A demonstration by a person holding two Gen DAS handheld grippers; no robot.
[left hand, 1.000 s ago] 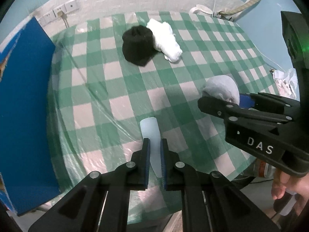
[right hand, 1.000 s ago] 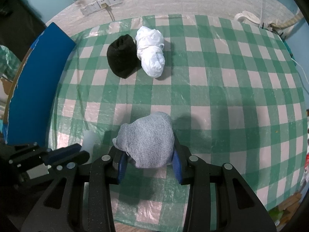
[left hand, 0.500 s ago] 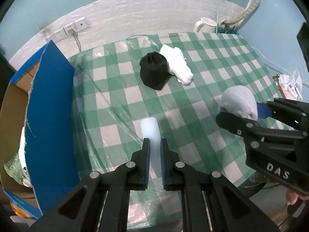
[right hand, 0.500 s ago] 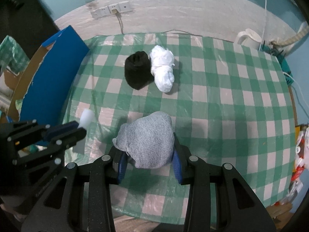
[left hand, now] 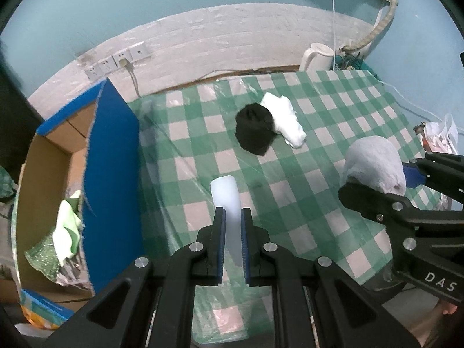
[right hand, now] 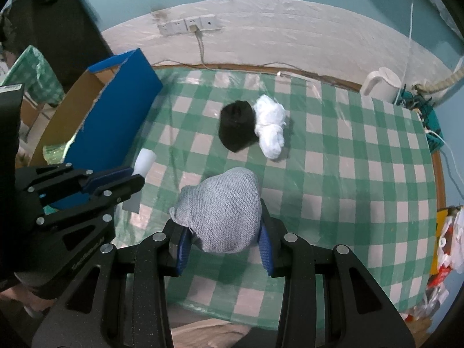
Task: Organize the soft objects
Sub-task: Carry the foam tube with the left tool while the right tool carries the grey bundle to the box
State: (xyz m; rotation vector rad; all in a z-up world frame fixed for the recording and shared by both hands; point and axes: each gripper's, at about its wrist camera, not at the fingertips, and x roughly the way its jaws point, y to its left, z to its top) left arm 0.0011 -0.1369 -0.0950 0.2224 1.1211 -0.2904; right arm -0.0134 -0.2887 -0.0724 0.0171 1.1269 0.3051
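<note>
My left gripper is shut on a pale white foam piece, held above the green checked table; it also shows in the right wrist view. My right gripper is shut on a grey knitted bundle, also seen in the left wrist view. A black rolled cloth and a white rolled cloth lie side by side, touching, on the far part of the table, also in the right wrist view.
An open cardboard box with blue outer walls stands at the table's left edge, with green cloth inside. A white kettle sits at the far right corner. Wall sockets are behind. Clutter lies right of the table.
Both grippers have risen and pulled back from the table with their loads. More of the box, wall and kettle now shows.
</note>
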